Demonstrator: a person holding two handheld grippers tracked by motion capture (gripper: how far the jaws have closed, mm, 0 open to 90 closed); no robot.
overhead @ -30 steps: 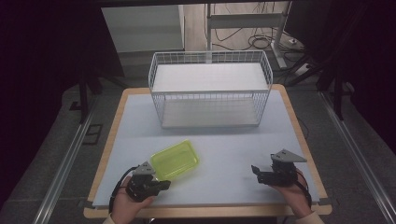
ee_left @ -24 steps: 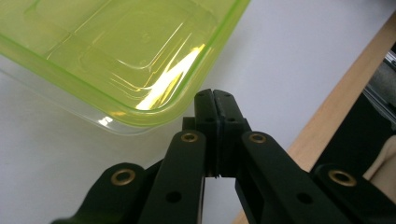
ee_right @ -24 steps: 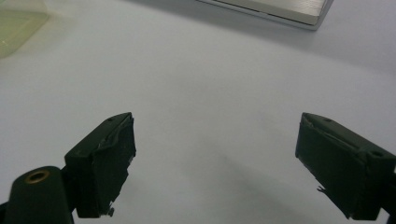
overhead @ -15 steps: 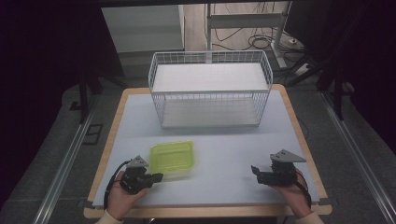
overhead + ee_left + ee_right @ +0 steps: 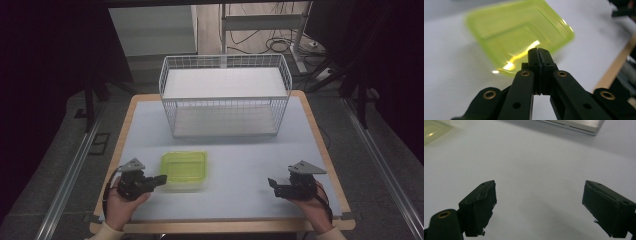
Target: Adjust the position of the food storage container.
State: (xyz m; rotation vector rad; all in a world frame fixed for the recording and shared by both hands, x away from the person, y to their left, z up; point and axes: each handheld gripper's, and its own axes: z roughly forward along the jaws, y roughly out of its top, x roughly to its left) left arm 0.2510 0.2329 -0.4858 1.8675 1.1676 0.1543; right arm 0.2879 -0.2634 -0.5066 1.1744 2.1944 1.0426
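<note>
Lying just beyond the left gripper (image 5: 539, 53)'s clenched, empty jaws: the green container (image 5: 520, 35).

Dim room, grey floor (image 5: 55, 165), cables (image 5: 280, 46) behind the table (image 5: 310, 120).

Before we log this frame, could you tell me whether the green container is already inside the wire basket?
No, the green container lies on the table in front of the wire basket, near the left tongs.

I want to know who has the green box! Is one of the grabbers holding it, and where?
Neither holds it. The left gripper is shut on nothing, its tips at the near edge of the green container. The right gripper is open over bare table.
</note>
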